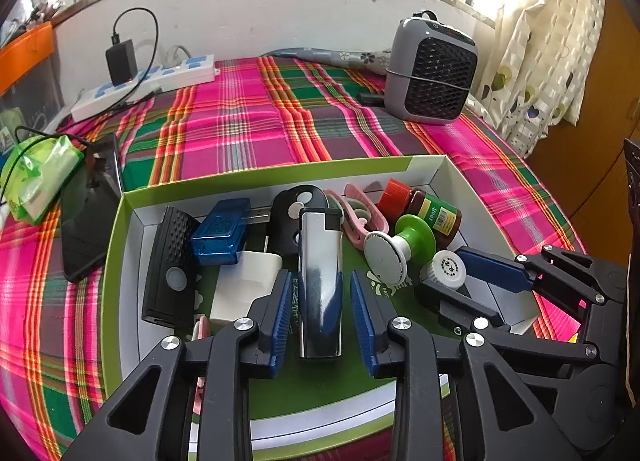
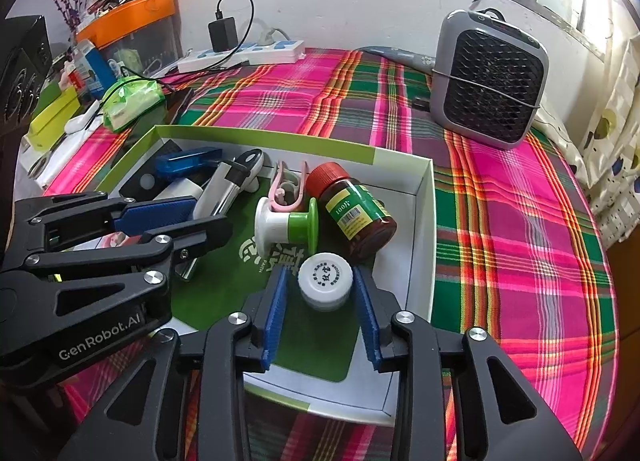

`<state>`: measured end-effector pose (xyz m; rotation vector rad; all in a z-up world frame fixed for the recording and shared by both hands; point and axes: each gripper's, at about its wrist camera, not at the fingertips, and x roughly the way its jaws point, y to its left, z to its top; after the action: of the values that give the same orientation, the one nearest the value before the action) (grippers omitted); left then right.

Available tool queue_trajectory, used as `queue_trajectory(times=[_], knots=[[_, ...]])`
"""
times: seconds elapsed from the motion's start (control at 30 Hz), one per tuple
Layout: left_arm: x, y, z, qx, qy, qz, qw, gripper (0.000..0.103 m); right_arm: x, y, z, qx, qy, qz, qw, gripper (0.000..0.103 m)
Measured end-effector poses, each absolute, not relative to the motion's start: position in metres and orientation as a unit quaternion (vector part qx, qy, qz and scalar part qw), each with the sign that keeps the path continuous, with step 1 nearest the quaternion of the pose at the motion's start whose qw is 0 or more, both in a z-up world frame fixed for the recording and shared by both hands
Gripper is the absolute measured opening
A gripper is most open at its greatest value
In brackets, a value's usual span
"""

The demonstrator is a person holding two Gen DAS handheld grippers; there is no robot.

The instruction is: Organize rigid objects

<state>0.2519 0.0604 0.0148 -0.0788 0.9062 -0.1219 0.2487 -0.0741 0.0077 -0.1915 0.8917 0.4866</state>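
A shallow green-and-white box [image 1: 264,175] [image 2: 424,221] lies on the plaid cloth and holds several objects. My left gripper [image 1: 322,301] is open with its blue pads either side of a silver lighter [image 1: 320,281], gaps showing on both sides. My right gripper [image 2: 322,309] is open around a small white jar [image 2: 326,281], apart from it. In the box are also a brown bottle with a red cap [image 2: 352,209], a green-and-white spool [image 2: 286,227], a pink clip [image 2: 286,185], a blue case [image 1: 222,231], a black remote [image 1: 170,265] and a white block [image 1: 246,285].
A grey fan heater [image 2: 490,89] stands at the back right. A power strip with a black charger [image 1: 144,79] lies at the back left. A phone [image 1: 90,213] and a green packet [image 1: 38,177] lie left of the box. Curtains [image 1: 544,53] hang at the right.
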Motion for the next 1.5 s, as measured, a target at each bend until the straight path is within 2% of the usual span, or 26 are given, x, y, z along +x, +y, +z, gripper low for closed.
queue_trajectory(times=[0.33,1.5], knots=[[0.246,0.061,0.02,-0.034,0.43,-0.056,0.9,0.031,0.247,-0.076,0.01,-0.09,0.421,0.229,0.873,0.043],[0.147,0.065,0.047,-0.035,0.391,0.005,0.92,0.033,0.186,-0.095,0.036,-0.048,0.389,0.206,0.897,0.045]])
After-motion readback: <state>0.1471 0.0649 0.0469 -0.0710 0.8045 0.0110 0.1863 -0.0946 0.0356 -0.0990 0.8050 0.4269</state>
